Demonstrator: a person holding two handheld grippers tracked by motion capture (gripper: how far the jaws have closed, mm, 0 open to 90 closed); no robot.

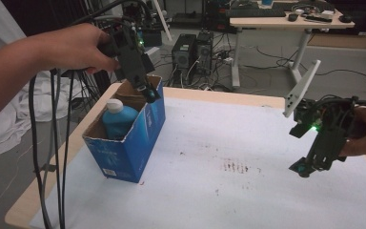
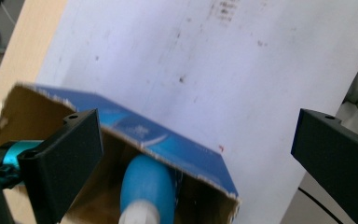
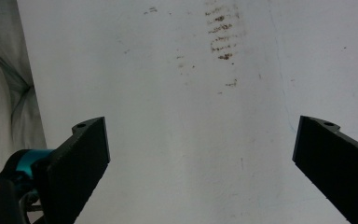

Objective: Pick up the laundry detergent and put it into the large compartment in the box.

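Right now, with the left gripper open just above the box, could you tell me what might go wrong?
The left gripper hangs close over the blue box's far rim; pulling away carelessly could snag and tip it. The blue bottle leans inside and may topple. The box sits near the table's left edge, so a nudge could push it off.

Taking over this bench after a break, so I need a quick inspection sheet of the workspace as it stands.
Surface: white sheet on a wooden table, marked with brown stains.
Job's things: blue bottle with white cap standing inside the open blue cardboard box.
Clutter: nothing seen on the sheet besides the box.
Grippers: left gripper over the box's far rim, jaws open, empty; right gripper above the sheet's right side, jaws open, empty.
Cables: black cables hang past the table's left edge.
Surroundings: computer towers, a desk, white cloth on the floor.
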